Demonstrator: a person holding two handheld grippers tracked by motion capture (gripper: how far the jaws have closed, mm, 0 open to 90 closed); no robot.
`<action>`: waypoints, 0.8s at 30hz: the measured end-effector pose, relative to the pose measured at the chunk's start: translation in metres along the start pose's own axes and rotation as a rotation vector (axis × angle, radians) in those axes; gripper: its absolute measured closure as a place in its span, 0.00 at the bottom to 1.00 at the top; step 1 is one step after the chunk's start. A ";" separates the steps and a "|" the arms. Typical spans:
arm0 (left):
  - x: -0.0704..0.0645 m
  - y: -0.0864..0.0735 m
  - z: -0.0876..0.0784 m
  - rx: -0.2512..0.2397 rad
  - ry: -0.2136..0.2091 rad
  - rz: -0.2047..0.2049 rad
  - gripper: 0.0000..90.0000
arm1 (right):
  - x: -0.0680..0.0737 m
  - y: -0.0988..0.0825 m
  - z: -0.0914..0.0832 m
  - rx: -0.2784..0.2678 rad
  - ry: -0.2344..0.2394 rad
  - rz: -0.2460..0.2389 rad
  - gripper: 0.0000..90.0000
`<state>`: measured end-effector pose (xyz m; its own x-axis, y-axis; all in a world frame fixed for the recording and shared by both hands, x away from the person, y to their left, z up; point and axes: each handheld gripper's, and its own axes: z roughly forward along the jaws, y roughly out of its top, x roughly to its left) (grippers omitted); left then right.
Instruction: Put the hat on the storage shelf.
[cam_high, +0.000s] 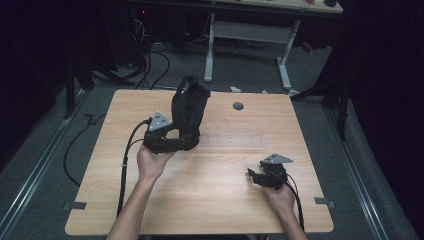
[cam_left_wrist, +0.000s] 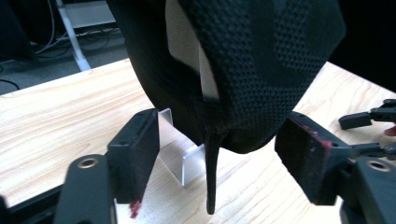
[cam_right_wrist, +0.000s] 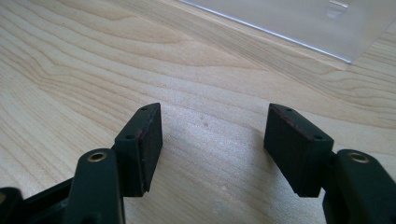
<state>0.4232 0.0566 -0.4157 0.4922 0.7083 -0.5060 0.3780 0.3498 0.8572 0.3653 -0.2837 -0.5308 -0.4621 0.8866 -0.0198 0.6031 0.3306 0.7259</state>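
The left gripper (cam_left_wrist: 215, 154) is seen wide open, nothing gripped; the black mesh bag (cam_left_wrist: 233, 70) stands between its jaws, perched on a clear stand (cam_left_wrist: 180, 161). Withdrawal should be straight back, the dangling strap (cam_left_wrist: 211, 172) avoided. The right gripper (cam_right_wrist: 212, 149) is held open, empty, well apart.

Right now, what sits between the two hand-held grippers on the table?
In the high view, bare wood of the table lies between the left hand-held gripper, beside the black bag, and the right hand-held gripper.
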 end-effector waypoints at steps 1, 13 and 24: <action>0.000 0.000 -0.001 -0.002 -0.002 -0.001 0.32 | 0.000 0.000 0.000 0.000 0.000 0.000 0.42; 0.000 0.003 -0.018 -0.010 -0.022 -0.041 0.30 | 0.000 0.000 0.000 0.001 -0.001 0.003 0.42; 0.007 -0.002 -0.035 -0.023 -0.011 -0.061 0.30 | 0.000 0.000 0.000 0.000 0.000 0.001 0.42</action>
<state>0.3985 0.0825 -0.4177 0.4778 0.6785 -0.5580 0.3891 0.4061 0.8269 0.3654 -0.2837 -0.5308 -0.4614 0.8870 -0.0189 0.6037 0.3295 0.7260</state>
